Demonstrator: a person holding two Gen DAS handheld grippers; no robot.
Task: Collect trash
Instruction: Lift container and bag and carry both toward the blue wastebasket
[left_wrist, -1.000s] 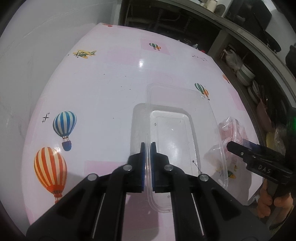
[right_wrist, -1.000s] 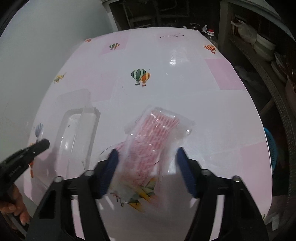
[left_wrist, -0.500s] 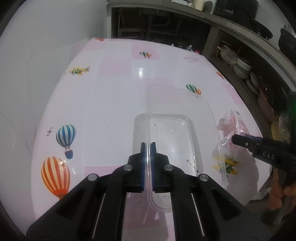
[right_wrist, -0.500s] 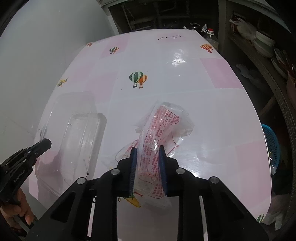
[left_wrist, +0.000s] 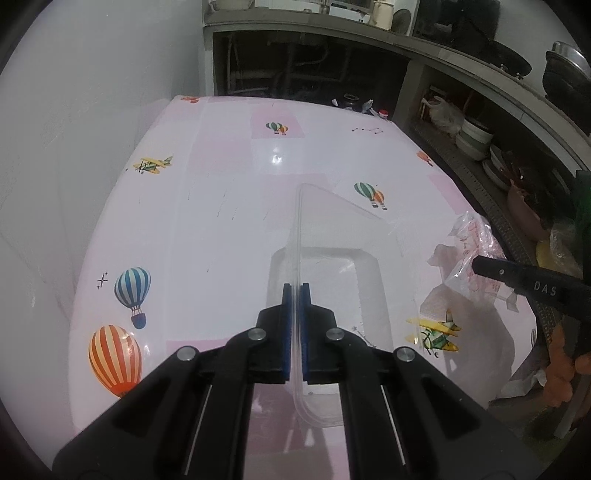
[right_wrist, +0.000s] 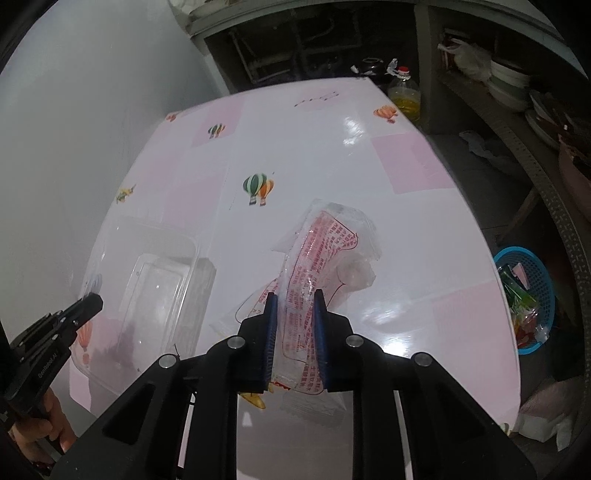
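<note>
Left gripper (left_wrist: 294, 325) jaws pinch clear tray (left_wrist: 343, 236) rim; right gripper (right_wrist: 295, 332) jaws clamp red-printed plastic bag (right_wrist: 325, 254) near counter (right_wrist: 314, 147) front edge.

The worktop (left_wrist: 229, 206) wears a glossy white and pink cover printed with hot-air balloons and small planes, and stands against a pale wall. A clear tray (right_wrist: 159, 280) rests on its near left part. Right of it a crumpled clear bag (right_wrist: 325, 258) with red print stands up from the cover; whether its lower end touches cannot be told.
</note>
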